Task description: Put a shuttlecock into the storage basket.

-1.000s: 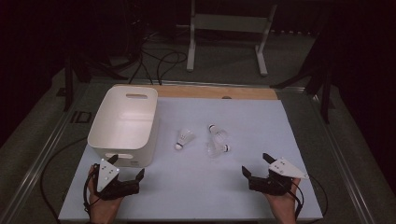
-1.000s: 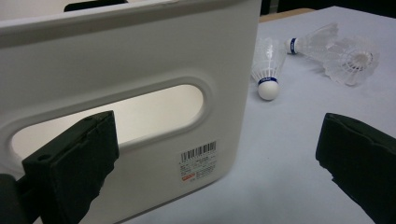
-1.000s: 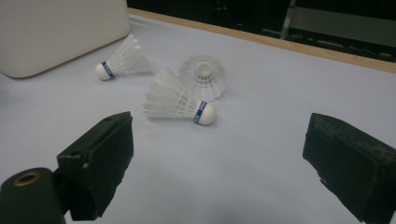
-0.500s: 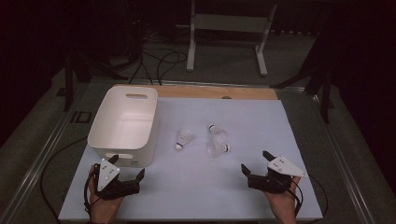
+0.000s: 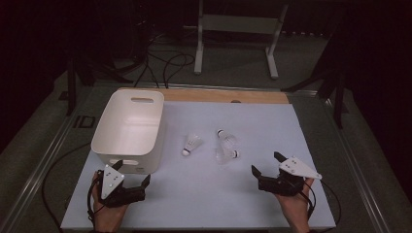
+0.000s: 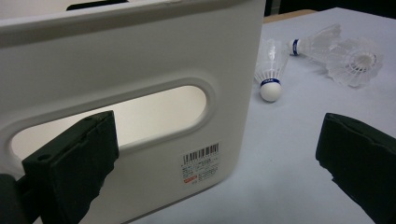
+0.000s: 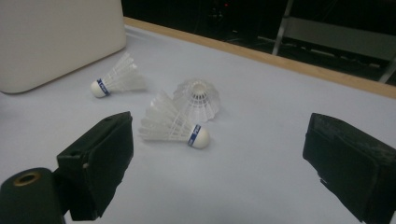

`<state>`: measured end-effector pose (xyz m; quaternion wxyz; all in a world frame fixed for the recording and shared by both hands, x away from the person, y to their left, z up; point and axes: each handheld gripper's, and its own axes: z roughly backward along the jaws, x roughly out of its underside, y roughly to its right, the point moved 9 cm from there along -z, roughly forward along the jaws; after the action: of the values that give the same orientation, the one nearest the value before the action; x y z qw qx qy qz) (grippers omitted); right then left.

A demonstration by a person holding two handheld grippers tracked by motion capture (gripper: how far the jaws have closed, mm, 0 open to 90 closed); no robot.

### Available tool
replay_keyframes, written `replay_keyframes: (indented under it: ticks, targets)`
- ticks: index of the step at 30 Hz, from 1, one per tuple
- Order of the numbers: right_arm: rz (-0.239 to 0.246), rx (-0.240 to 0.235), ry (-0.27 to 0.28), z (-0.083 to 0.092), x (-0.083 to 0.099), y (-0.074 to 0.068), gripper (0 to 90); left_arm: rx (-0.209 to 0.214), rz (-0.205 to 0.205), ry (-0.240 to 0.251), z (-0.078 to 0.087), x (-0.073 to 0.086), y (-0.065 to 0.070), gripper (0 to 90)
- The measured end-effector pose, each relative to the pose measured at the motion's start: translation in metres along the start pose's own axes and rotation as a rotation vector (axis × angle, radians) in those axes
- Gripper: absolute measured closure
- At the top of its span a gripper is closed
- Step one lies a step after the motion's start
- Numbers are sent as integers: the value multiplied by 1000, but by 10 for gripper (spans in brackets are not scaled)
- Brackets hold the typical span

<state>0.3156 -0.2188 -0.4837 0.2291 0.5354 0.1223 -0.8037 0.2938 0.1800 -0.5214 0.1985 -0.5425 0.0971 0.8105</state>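
Note:
Three white shuttlecocks lie mid-table: one nearest the white bin, one farther back, one closer to me. My left gripper rests open at the bin's near wall, holding nothing. My right gripper is open and empty, just near-right of the shuttlecocks. In the left gripper view the gripper faces the bin's handle slot, with a blue-banded shuttlecock beyond. In the right gripper view the gripper frames a shuttlecock lying on its side; another stands behind it and a third lies left.
A white sheet covers the table, with a wooden strip along its far edge. A metal stand and cables lie on the dark floor beyond. The bin carries a barcode label on its near wall.

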Motion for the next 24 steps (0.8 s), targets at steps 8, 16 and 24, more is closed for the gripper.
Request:
replay_keyframes:
  ticks: [8,16,24]
  targets:
    - [30,-10,20,-6,-15,-2,86,4,-3,3,0,0,1,0]
    - [33,-22,14,-13,-18,-6,87,3,-4,9,0,-1,1,0]
    - [19,-33,13,-18,-21,-9,87,3,2,14,0,-2,0,0]
